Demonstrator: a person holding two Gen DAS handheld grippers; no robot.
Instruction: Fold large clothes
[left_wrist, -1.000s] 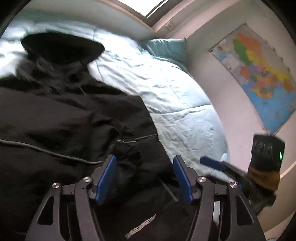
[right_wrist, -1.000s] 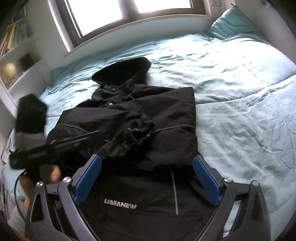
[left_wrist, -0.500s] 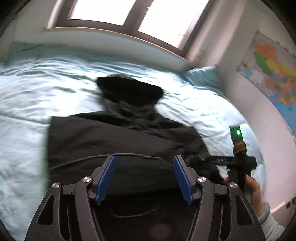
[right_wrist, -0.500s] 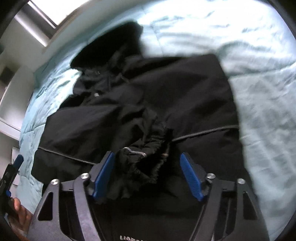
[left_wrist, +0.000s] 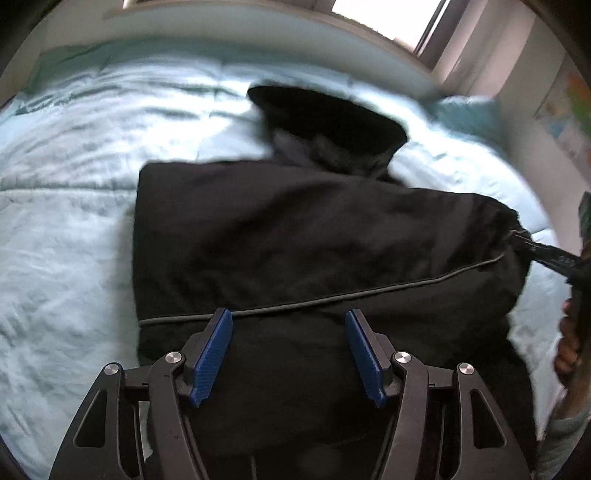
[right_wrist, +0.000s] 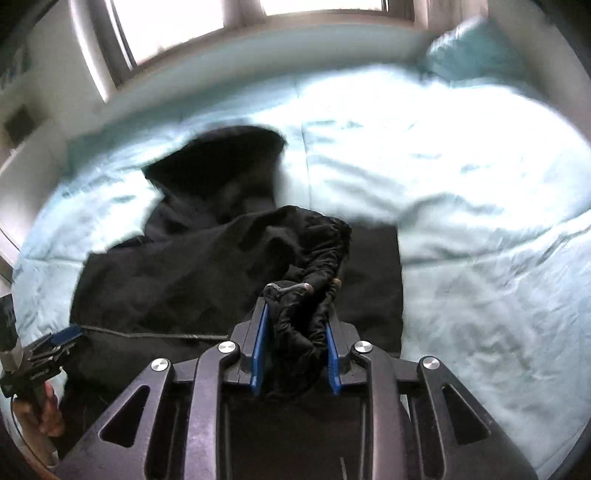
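Note:
A black hooded jacket (left_wrist: 295, 236) lies on the light blue duvet (left_wrist: 66, 221), its hood (right_wrist: 221, 162) toward the window. My right gripper (right_wrist: 295, 354) has the bunched sleeve cuff (right_wrist: 317, 266) filling the gap between its blue pads. Its jaws are closing on the cuff. In the left wrist view that gripper (left_wrist: 546, 254) pulls the sleeve end out to the right. My left gripper (left_wrist: 288, 332) hovers open over the jacket's lower body, near a thin grey seam line, with nothing pinched. The right wrist view also shows the left gripper (right_wrist: 55, 343) at the jacket's left edge.
A teal pillow (right_wrist: 476, 48) lies at the bed's far right corner. A window runs along the wall behind the bed. A map (left_wrist: 569, 110) hangs on the right wall and white shelves (right_wrist: 22, 122) stand at the left. Bare duvet (right_wrist: 480, 258) spreads right of the jacket.
The right gripper's jaws have come together around the sleeve cuff and drawn it off the jacket's middle. The left gripper has swung over the jacket's left half, still open.

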